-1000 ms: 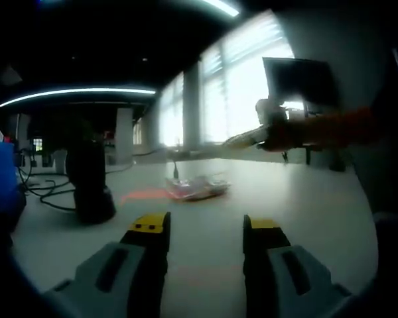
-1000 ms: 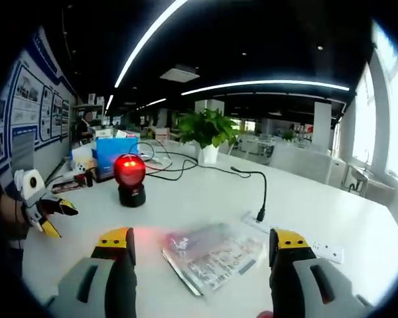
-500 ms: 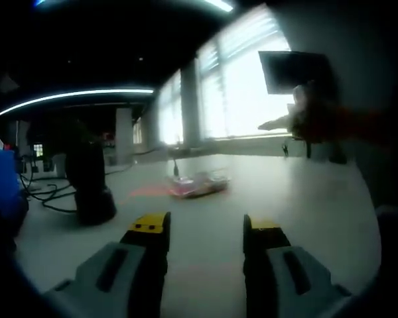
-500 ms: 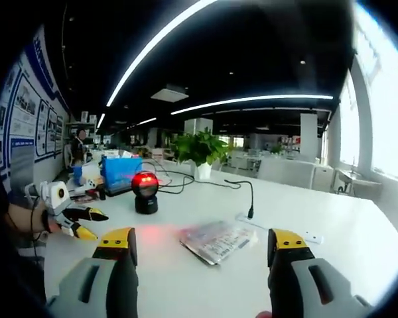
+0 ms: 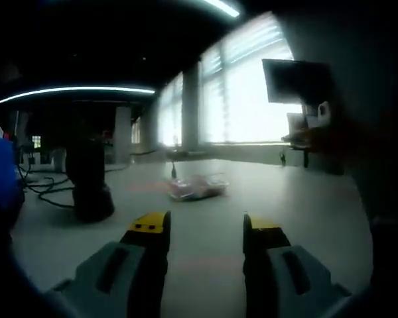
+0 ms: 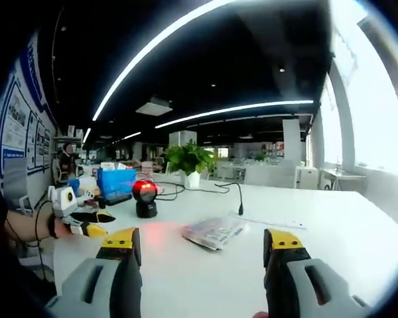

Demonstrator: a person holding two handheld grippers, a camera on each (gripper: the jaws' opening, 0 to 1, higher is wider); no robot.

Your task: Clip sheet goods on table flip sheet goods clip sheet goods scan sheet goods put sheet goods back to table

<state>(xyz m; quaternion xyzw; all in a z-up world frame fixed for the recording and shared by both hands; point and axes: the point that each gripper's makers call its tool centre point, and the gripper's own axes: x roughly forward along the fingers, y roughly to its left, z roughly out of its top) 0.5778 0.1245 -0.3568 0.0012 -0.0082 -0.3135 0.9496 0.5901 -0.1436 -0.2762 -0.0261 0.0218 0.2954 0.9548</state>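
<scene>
Both grippers, left gripper (image 5: 202,232) and right gripper (image 6: 202,248), hovered level, jaws apart and empty, near the sheet goods (image 6: 214,232) on the table (image 6: 331,245).

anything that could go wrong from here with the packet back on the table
The flat printed plastic packet lies loose on the smooth white table, so a low approach may just push it along. A red glow falls on the table beside the black scanner with the red window, so the packet's glossy film may glare. Black cables trail behind it and could snag a gripper. Both the left gripper and right gripper are open and apart from it.
</scene>
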